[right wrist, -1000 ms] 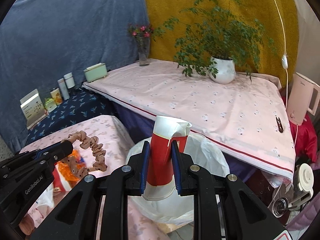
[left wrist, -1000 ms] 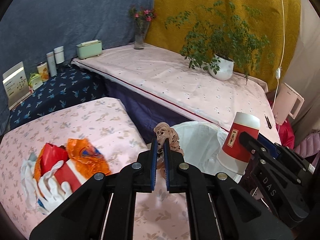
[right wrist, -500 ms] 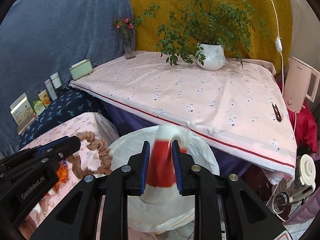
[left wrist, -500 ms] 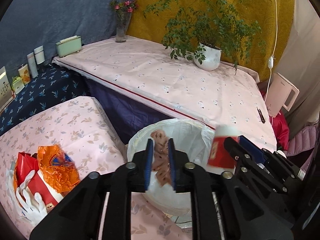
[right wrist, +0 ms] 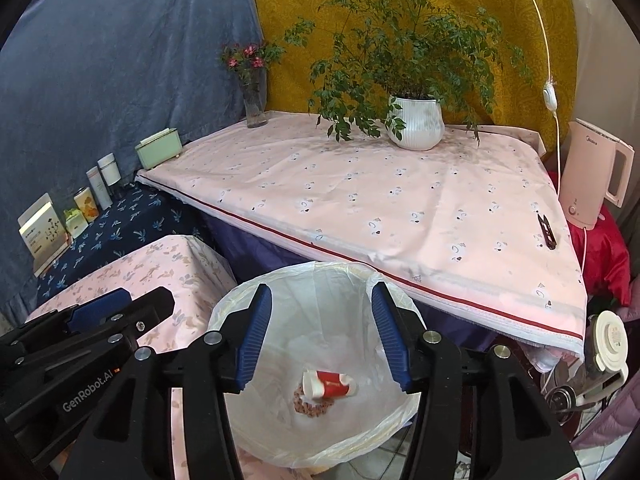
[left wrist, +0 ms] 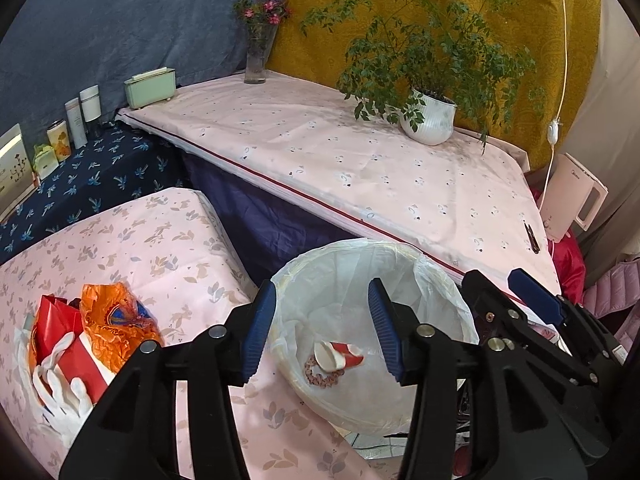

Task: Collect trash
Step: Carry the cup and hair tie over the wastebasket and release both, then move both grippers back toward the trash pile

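Both claws are hanging over the bin (left wrist: 448, 280), spread wide and holding nothing: the left claw (left wrist: 322, 330) and right claw (right wrist: 320, 336) are each framing the liner's mouth, placed so that anything let go lands inside. A red paper cup (right wrist: 328, 386) is lying on its side at the bottom, touching a brown scrunchie (left wrist: 320, 374). More trash is waiting on the floral counter (left wrist: 160, 240) to the left: an orange wrapper (left wrist: 112, 322), red packaging (left wrist: 60, 324) and white gloves (left wrist: 60, 392), likely next.
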`<action>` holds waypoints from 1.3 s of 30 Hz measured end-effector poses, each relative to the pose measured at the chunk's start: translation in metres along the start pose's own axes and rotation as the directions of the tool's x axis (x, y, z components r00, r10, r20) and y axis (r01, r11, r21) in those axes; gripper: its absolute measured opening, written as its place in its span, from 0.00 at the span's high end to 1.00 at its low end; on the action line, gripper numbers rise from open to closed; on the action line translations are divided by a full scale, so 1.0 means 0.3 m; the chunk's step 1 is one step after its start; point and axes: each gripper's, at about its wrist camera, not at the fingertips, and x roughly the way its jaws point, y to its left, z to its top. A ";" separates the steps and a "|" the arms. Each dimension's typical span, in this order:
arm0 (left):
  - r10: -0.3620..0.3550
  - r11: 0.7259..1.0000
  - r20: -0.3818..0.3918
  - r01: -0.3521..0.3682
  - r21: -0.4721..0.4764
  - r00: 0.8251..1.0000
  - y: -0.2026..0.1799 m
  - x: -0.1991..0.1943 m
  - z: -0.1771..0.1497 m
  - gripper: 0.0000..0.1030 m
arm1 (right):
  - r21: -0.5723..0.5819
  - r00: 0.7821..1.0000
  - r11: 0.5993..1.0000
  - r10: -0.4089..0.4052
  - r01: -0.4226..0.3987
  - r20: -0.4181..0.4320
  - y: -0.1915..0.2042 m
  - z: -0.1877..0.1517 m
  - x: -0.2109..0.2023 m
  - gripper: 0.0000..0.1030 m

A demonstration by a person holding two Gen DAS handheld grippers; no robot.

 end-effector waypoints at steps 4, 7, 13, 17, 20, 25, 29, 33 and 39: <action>0.001 1.000 0.004 -0.001 -0.018 1.000 0.023 -0.023 -0.007 0.56 | -0.007 1.000 1.000 -0.002 0.002 0.012 0.011 -0.002 -0.023 0.44; 0.007 1.000 0.015 -0.007 -0.027 1.000 0.039 -0.045 -0.011 0.56 | -0.015 1.000 1.000 0.000 0.000 0.020 0.025 -0.005 -0.041 0.44; 0.026 0.998 0.031 -0.024 -0.050 0.999 0.086 -0.091 -0.025 0.51 | -0.039 1.000 0.999 0.004 -0.002 0.030 0.068 -0.013 -0.074 0.43; 0.042 0.997 0.047 -0.038 -0.072 0.998 0.129 -0.125 -0.038 0.47 | -0.057 1.000 0.998 0.012 -0.010 0.029 0.102 -0.023 -0.092 0.42; 0.054 0.995 0.051 -0.049 -0.091 0.997 0.168 -0.146 -0.048 0.47 | -0.072 0.999 0.997 0.020 -0.018 0.028 0.133 -0.032 -0.105 0.41; 0.089 0.989 0.055 -0.082 -0.123 0.994 0.241 -0.184 -0.077 0.46 | -0.095 0.999 0.995 0.043 -0.041 0.022 0.193 -0.056 -0.124 0.38; 0.123 0.982 0.055 -0.113 -0.153 0.991 0.306 -0.213 -0.106 0.43 | -0.119 0.998 0.991 0.064 -0.062 0.010 0.249 -0.081 -0.134 0.38; 0.152 0.970 0.044 -0.141 -0.196 0.987 0.376 -0.234 -0.136 0.37 | -0.138 0.996 0.987 0.087 -0.087 -0.008 0.305 -0.104 -0.139 0.38; 0.218 0.945 0.019 -0.206 -0.253 0.976 0.493 -0.269 -0.194 0.19 | -0.166 0.993 0.979 0.114 -0.117 -0.030 0.380 -0.146 -0.149 0.38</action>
